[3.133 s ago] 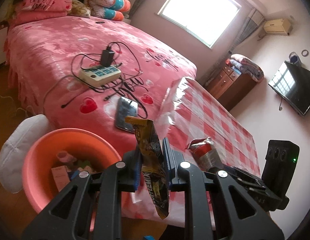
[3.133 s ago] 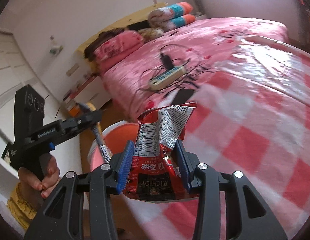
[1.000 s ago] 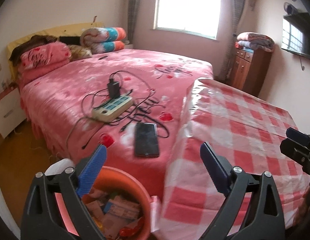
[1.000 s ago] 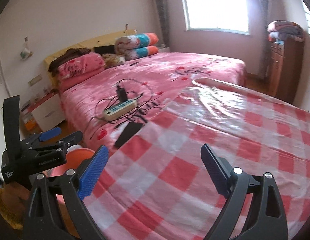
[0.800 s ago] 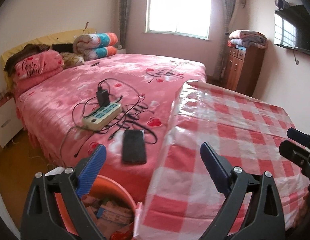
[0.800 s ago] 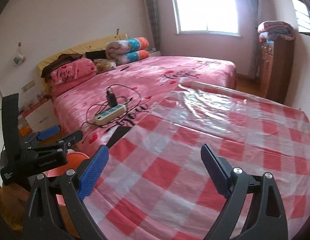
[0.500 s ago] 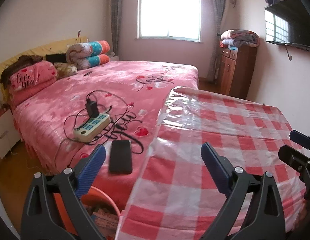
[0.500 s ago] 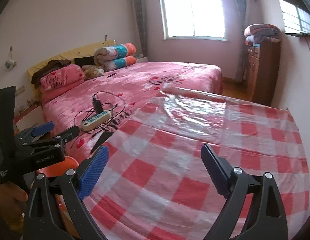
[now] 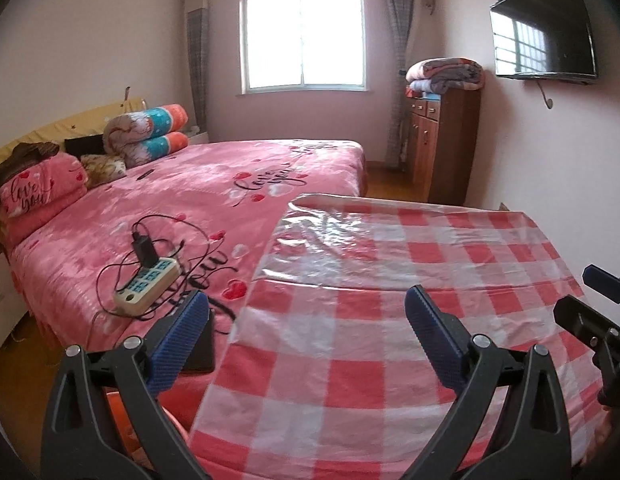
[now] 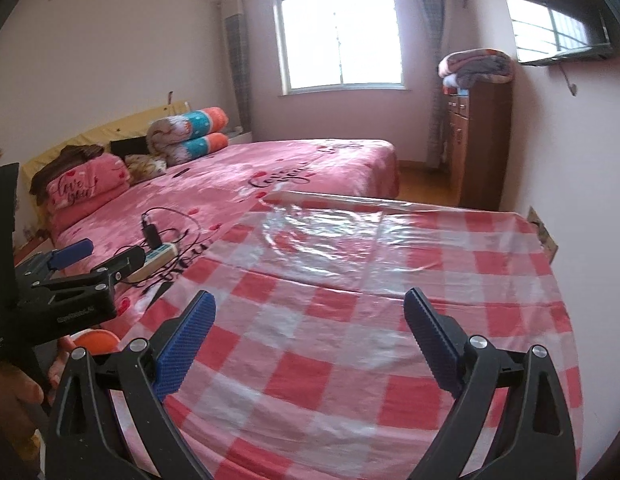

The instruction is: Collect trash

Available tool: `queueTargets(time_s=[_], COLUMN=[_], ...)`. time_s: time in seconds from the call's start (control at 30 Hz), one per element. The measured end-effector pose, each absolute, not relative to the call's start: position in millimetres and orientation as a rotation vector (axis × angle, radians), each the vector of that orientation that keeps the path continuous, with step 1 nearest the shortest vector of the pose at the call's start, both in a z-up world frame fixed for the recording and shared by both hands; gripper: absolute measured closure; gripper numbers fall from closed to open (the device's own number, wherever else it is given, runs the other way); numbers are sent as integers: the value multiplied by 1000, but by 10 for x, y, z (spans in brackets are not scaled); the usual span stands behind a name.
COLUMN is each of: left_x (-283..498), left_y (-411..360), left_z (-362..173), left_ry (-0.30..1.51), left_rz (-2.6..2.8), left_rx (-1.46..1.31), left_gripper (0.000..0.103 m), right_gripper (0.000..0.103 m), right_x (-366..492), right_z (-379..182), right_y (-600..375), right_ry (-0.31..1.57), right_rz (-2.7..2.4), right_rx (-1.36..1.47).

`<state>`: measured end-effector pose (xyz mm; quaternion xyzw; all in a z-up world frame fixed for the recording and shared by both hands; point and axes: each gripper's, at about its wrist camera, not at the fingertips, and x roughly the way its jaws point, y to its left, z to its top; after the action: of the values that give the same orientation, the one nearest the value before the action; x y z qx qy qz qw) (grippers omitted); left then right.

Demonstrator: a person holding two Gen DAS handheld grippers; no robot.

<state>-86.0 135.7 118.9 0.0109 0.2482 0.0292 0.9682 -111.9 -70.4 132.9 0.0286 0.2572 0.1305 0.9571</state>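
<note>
My left gripper (image 9: 305, 312) stands open and empty over the near edge of a table (image 9: 350, 364) covered with a red-and-white check cloth under clear plastic. My right gripper (image 10: 310, 308) is open and empty too, above the same table (image 10: 334, 372). An orange basin (image 9: 111, 398) shows only as a sliver below the left gripper's left finger; its contents are hidden. In the right wrist view the basin (image 10: 95, 338) peeks out beside the table, under the left gripper (image 10: 107, 254). No loose trash shows on the cloth.
A pink bed (image 9: 213, 200) lies left of the table, carrying a power strip (image 9: 147, 286) with cables and a dark phone (image 9: 201, 344). A wooden dresser (image 9: 442, 144) stands by the far wall, with a wall TV (image 9: 546, 28) above. A hand (image 10: 13, 394) holds the left gripper.
Both grippers held snack wrappers three seconds ago and are now open and empty. Both views have risen and swung from the basin toward the table; the basin has slid almost out of sight.
</note>
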Motion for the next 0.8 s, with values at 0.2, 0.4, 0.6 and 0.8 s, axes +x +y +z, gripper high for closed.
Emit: queueTargets(time_s=[0.2, 0.4, 0.6, 0.8], left_x=[-824, -776, -729, -700], left_y=[1099, 866, 638, 476], left_z=[1221, 1252, 1273, 1276], left_ry=[497, 489, 483, 479], left_rz=[28, 2, -31, -46], left_rx=[43, 62, 75, 88], left_gripper=[4, 4, 4, 4], right_gripper=[9, 8, 8, 8], right_x=[-1163, -1215, -1242, -1287], right_z=[1337, 1351, 1360, 1381], right_y=[-957, -1168, -1362, -1491], right_ry=[516, 509, 506, 504], right_rz=[204, 145, 101, 60], right_rx=[68, 67, 79, 76])
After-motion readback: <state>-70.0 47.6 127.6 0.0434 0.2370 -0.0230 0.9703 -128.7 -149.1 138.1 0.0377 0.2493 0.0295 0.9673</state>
